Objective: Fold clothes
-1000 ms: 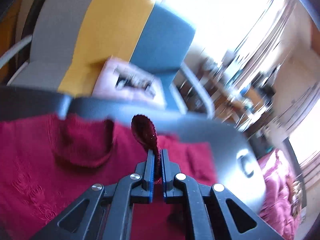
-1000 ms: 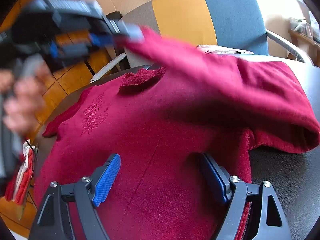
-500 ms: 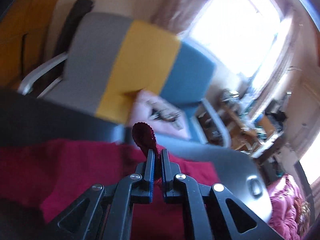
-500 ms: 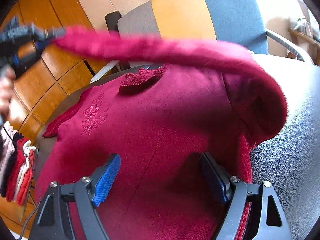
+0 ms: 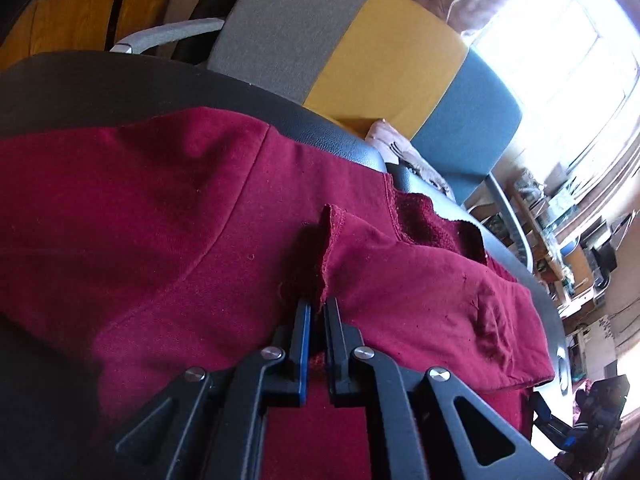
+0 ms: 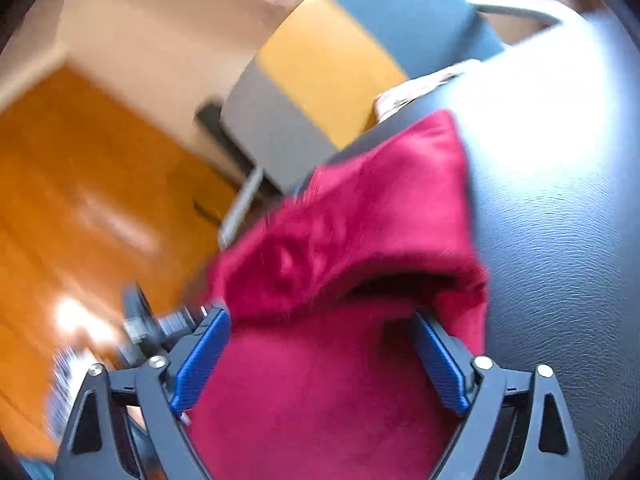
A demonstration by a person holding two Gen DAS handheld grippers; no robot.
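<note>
A dark red sweater (image 5: 168, 216) of soft, faintly fuzzy knit is spread over a black table (image 5: 100, 80) with a pebbled, leather-like skin and a rounded edge. With the sweater as landmark, the left wrist view is read from its left side: a broad flat panel with a curved seam is seen there, and toward the middle a raw, upright fold of fabric is pinched. The left gripper (image 5: 316, 312) is clamped on that fold, its black fingers nearly together with a strip of red cloth between the blue-edged pads. To the right of the fold, a sleeve-like band is laid across the sweater, and a terry-textured inner face is exposed beyond it.

Behind the sweater, a chair (image 5: 384, 52) upholstered in grey, yellow and blue woven panels is set against the table, with a pale folded cloth (image 5: 404, 152) on its seat. Orange wooden panelling is seen at the far left, a bright window and cluttered shelves at the far right.

In the blurred right wrist view, the right gripper (image 6: 320, 356) is held over the sweater's near part, its jaws opening and set wide apart; the red cloth lies between the blue pads (image 6: 200, 364). A bulging fold is seen just ahead of it.
</note>
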